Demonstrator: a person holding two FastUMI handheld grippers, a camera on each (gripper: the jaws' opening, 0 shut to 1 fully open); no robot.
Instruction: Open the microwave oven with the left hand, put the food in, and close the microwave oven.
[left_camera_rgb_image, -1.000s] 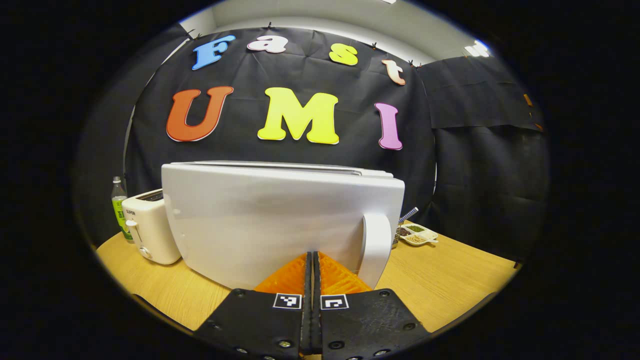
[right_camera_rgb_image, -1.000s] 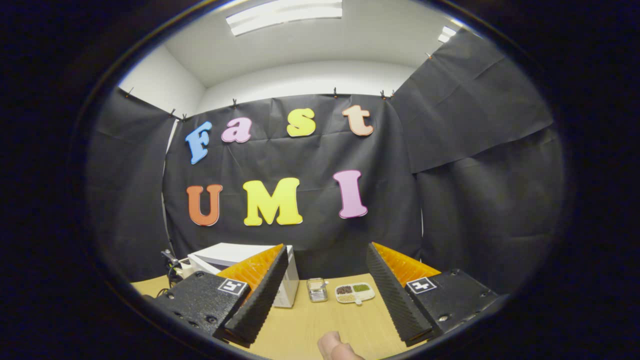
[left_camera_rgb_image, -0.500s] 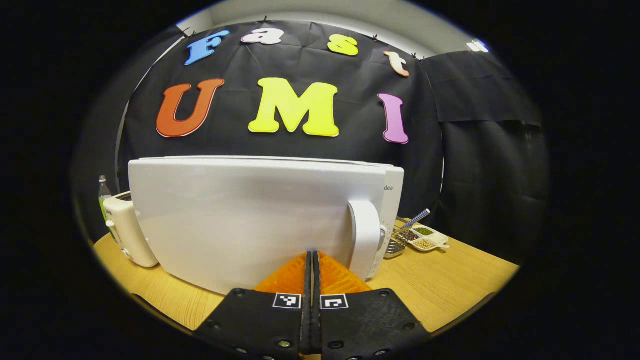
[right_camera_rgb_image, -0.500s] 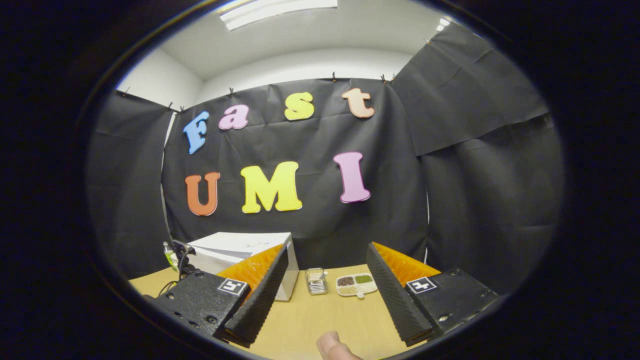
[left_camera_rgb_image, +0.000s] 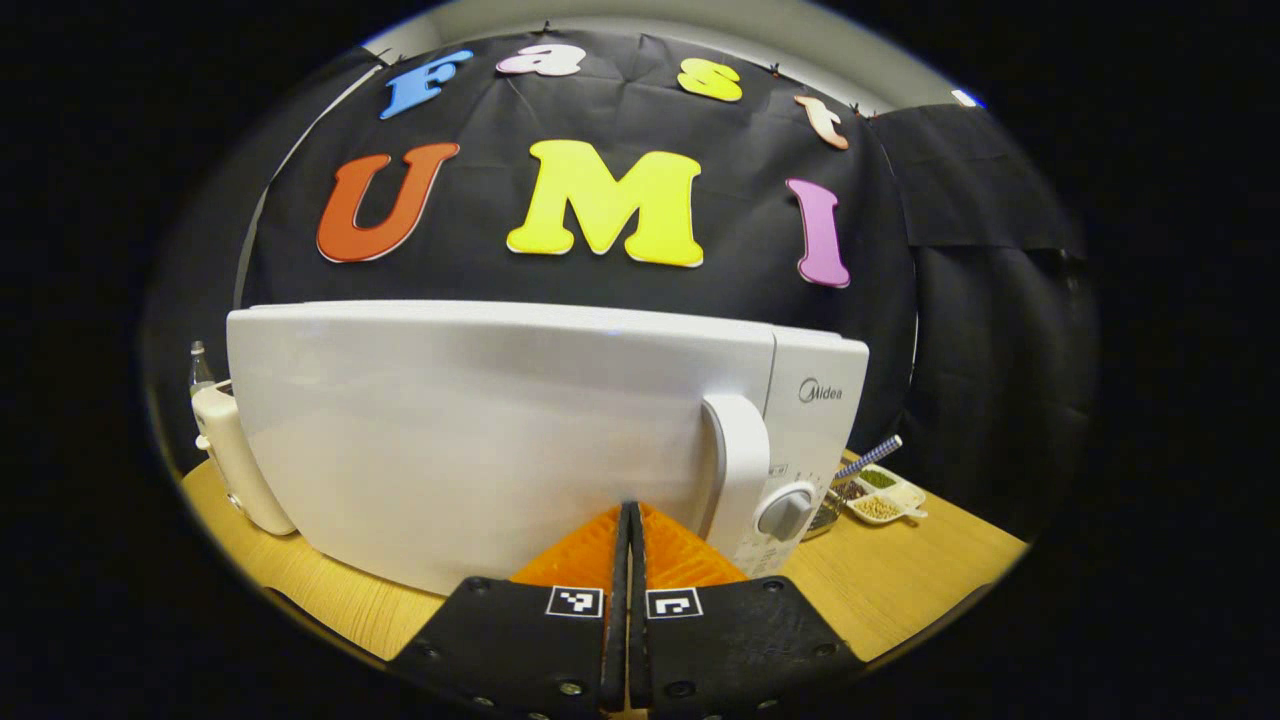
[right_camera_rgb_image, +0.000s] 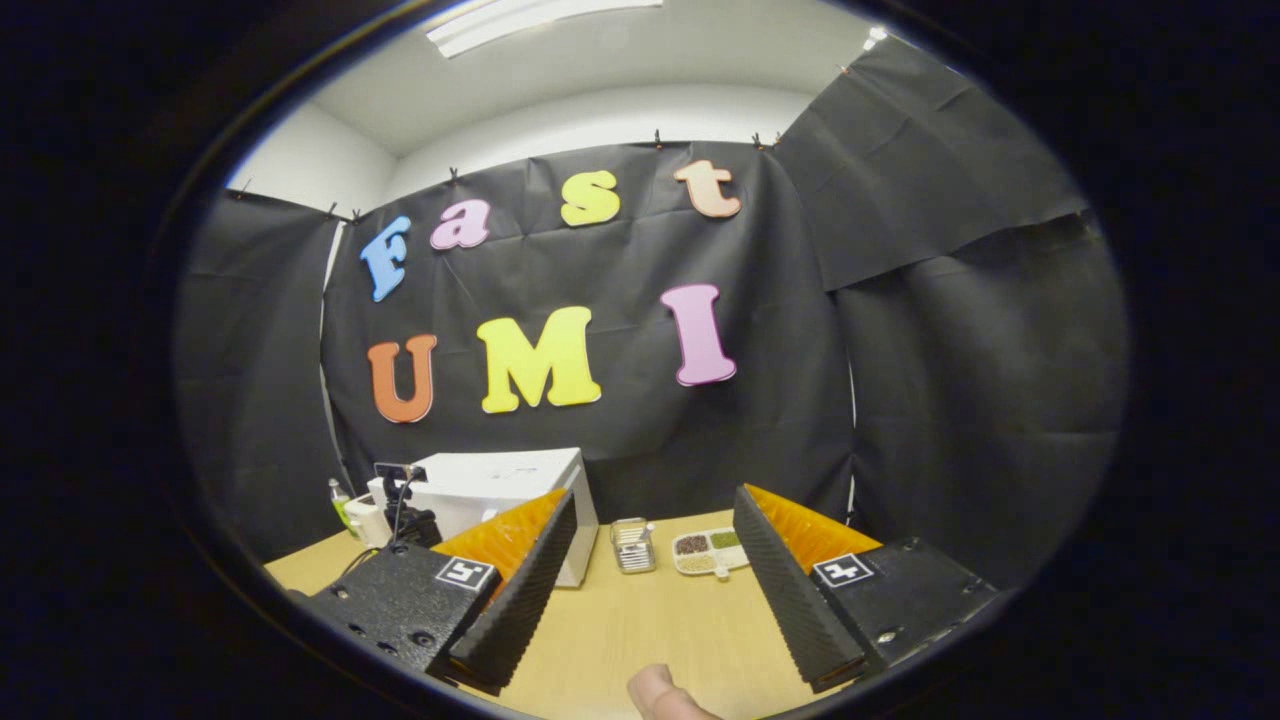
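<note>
Change: a second ago the microwave door (left_camera_rgb_image: 470, 440) stood swung out from the body; now it lies flush with the control panel (left_camera_rgb_image: 815, 420), so the oven looks closed or nearly so.
Left gripper (left_camera_rgb_image: 628, 530): its fingers are pressed together with nothing between them, the tips right at the lower part of the door, just left of the handle (left_camera_rgb_image: 738, 470). I cannot tell whether they touch.
Key relation: the door lies straight ahead of the jaws. The handle runs upright along the door's right edge, with the dial (left_camera_rgb_image: 787, 510) just right of it. By my reading any last push goes straight forward on the door face.
Nearer hand: the left one, by far. Seen from the right gripper view, the microwave (right_camera_rgb_image: 500, 490) sits well off, up and left.
Right gripper (right_camera_rgb_image: 650, 560): fingers spread wide, holding nothing, above the wooden table (right_camera_rgb_image: 640, 620).
Food: not to be seen; presumably inside the oven.
Around the microwave: a toaster (left_camera_rgb_image: 235, 465) and a bottle (left_camera_rgb_image: 200, 365) to its left, a divided dish (left_camera_rgb_image: 880, 495) to its right.
In the way: nothing between jaws and door.
</note>
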